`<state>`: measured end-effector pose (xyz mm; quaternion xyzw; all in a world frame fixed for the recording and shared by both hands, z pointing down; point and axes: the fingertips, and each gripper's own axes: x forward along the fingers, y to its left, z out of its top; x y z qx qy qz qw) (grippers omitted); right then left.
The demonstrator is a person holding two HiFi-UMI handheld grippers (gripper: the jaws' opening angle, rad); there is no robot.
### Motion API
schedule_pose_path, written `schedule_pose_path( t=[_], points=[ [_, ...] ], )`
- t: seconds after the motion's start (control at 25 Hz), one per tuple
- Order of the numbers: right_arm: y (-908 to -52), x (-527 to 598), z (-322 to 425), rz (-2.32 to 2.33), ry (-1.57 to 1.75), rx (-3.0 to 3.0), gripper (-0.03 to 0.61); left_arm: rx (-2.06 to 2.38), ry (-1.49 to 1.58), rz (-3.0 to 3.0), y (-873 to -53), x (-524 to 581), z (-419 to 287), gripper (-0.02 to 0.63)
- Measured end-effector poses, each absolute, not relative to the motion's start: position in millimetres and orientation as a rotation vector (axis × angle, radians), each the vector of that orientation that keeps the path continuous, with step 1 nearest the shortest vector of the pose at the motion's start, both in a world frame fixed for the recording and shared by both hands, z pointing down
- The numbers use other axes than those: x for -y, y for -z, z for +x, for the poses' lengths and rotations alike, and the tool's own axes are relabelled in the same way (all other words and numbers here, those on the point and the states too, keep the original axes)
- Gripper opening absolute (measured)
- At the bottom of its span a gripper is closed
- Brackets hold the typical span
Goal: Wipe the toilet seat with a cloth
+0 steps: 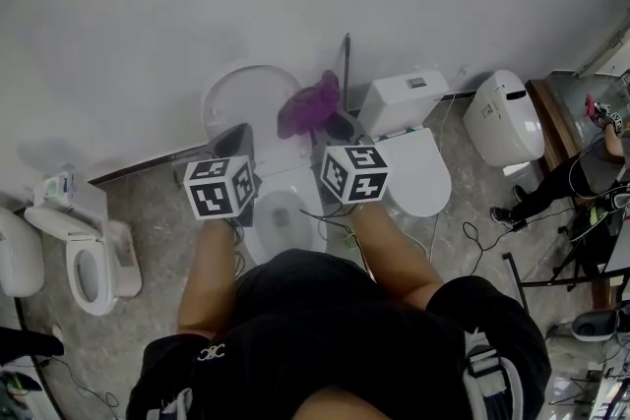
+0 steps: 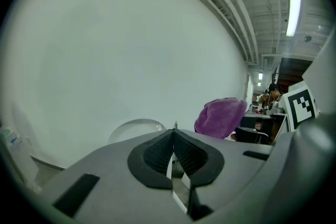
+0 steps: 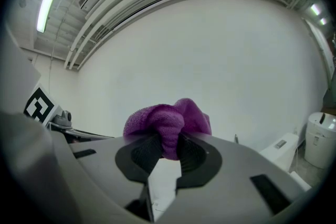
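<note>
A purple cloth point(image 1: 309, 103) hangs bunched above the white toilet point(image 1: 279, 202), whose round lid point(image 1: 241, 98) stands raised against the wall. My right gripper point(image 1: 330, 125) is shut on the cloth point(image 3: 167, 126), which bulges out past the black pads point(image 3: 190, 153). My left gripper point(image 1: 232, 145) is held over the left side of the bowl, shut with nothing between its pads point(image 2: 157, 153). In the left gripper view the cloth point(image 2: 220, 117) shows to the right, and the raised lid point(image 2: 135, 130) rises behind the jaws.
A second white toilet point(image 1: 411, 157) with its lid down stands right beside this one. Another toilet point(image 1: 504, 118) is further right, and two more point(image 1: 91, 256) sit at the left. Cables point(image 1: 471, 236) trail on the floor. A person point(image 1: 576, 177) stands at the right edge.
</note>
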<state>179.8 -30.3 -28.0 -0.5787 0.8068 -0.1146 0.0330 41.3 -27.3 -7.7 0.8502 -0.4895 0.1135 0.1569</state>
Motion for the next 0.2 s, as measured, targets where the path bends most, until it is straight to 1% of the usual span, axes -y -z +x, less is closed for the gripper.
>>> schedule_pose_path(
  t=[0.2],
  points=[
    [31.1, 35.2, 183.3, -1.780, 0.334, -2.490, 0.075, 1.417, -0.321, 2.433, 10.2, 33.7, 41.6, 0.006]
  ],
)
